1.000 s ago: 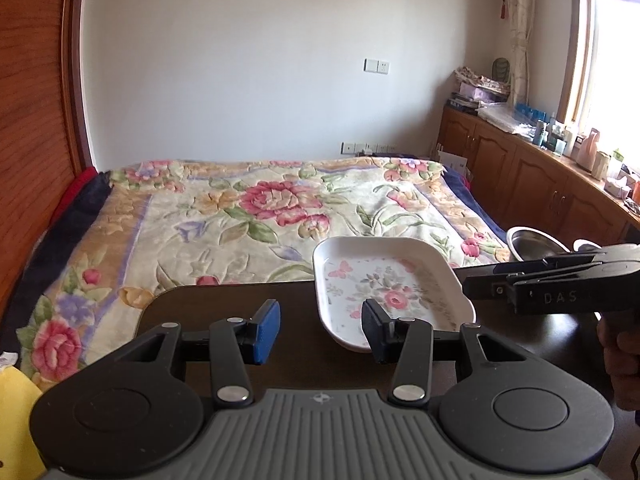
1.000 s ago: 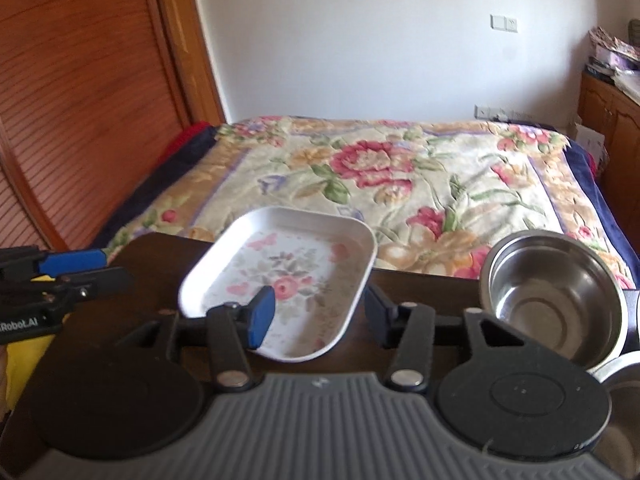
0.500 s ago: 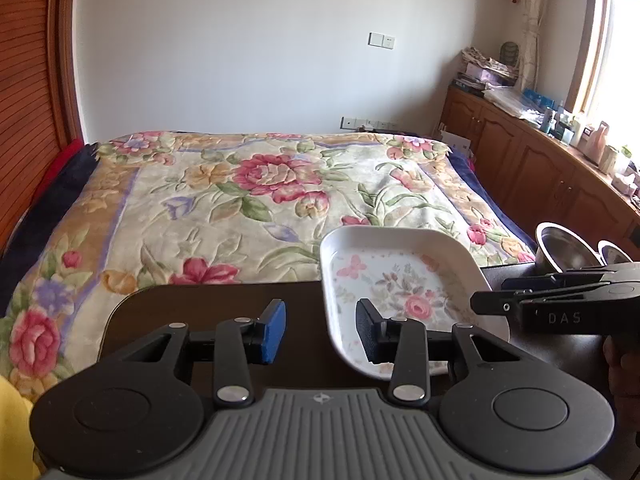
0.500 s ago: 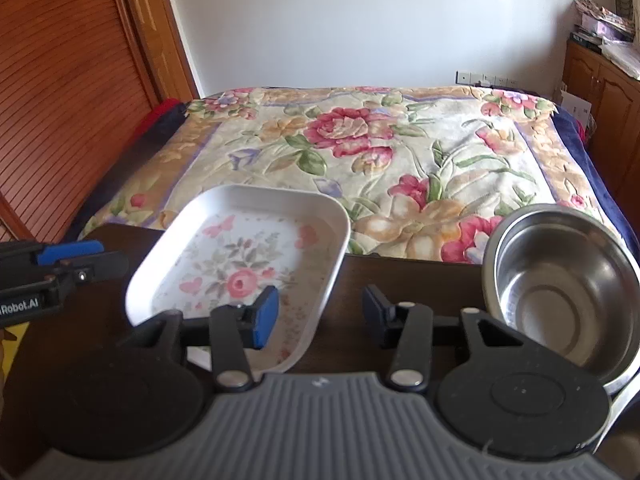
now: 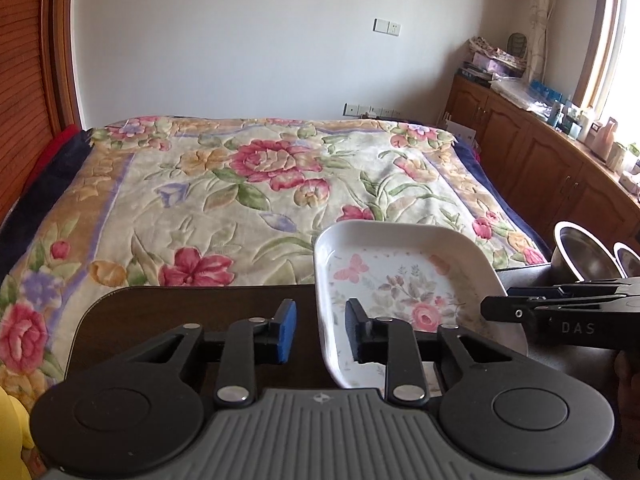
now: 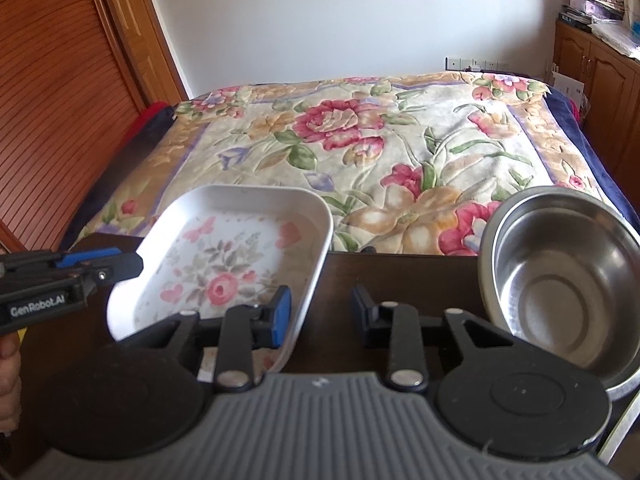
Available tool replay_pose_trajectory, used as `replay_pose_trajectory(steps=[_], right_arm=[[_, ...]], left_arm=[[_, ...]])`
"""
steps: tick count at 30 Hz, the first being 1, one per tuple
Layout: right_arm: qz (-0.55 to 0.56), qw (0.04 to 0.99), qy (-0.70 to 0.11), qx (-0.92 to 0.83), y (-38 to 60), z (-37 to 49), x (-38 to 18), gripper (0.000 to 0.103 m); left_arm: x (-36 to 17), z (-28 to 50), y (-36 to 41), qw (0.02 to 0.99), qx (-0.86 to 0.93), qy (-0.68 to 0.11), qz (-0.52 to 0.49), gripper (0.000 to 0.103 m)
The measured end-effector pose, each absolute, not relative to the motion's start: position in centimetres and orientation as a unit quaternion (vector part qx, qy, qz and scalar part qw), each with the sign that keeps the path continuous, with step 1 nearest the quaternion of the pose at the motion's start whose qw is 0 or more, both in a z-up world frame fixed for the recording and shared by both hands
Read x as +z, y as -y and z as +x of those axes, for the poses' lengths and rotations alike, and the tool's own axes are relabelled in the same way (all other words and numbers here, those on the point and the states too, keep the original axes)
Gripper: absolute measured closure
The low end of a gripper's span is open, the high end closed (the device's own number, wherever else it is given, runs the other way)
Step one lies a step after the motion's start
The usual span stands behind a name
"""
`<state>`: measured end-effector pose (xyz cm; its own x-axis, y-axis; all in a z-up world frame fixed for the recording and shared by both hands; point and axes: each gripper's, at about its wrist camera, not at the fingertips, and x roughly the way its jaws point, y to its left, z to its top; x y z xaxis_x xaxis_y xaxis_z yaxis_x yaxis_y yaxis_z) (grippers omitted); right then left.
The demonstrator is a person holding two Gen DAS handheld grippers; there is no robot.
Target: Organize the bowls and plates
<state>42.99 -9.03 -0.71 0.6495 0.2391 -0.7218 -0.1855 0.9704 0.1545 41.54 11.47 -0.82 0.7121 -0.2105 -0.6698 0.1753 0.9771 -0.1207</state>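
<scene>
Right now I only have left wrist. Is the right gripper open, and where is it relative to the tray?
Observer: Open. The right gripper straddles the floral tray at its right rim, with nothing clamped.
Operator: Steel bowl, anything in it?
Observer: The steel bowl is empty and upright on the table.
Operator: Touching the tray?
Observer: No, bare table shows between them.
</scene>
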Motion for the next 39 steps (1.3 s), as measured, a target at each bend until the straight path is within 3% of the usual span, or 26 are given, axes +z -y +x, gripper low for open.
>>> replay_pose_trajectory(steps=[4, 12, 14, 39], right_arm=[[0.036, 0.907, -0.401, 0.120, 9.1, 43.0, -0.7, 0.076], [0.028, 0.910, -0.395, 0.126, 8.7, 42.7, -0.9, 0.085], [0.028, 0.907, -0.397, 0.135, 8.5, 42.7, -1.0, 0.092], [0.054, 0.911, -0.369, 0.175, 8.6, 38.6, 1.3, 0.093]], left_arm=[[-1.4, 41.8, -11.5, 0.921, -0.106, -0.373, -0.030, 0.060], [-2.3, 41.8, -12.1, 0.917, -0.122, -0.377, -0.050, 0.062], [-2.3, 41.7, -12.1, 0.916, -0.129, -0.377, -0.054, 0.069], [0.5, 35.1, -13.7, 0.921, -0.141, -0.358, -0.066, 0.066]])
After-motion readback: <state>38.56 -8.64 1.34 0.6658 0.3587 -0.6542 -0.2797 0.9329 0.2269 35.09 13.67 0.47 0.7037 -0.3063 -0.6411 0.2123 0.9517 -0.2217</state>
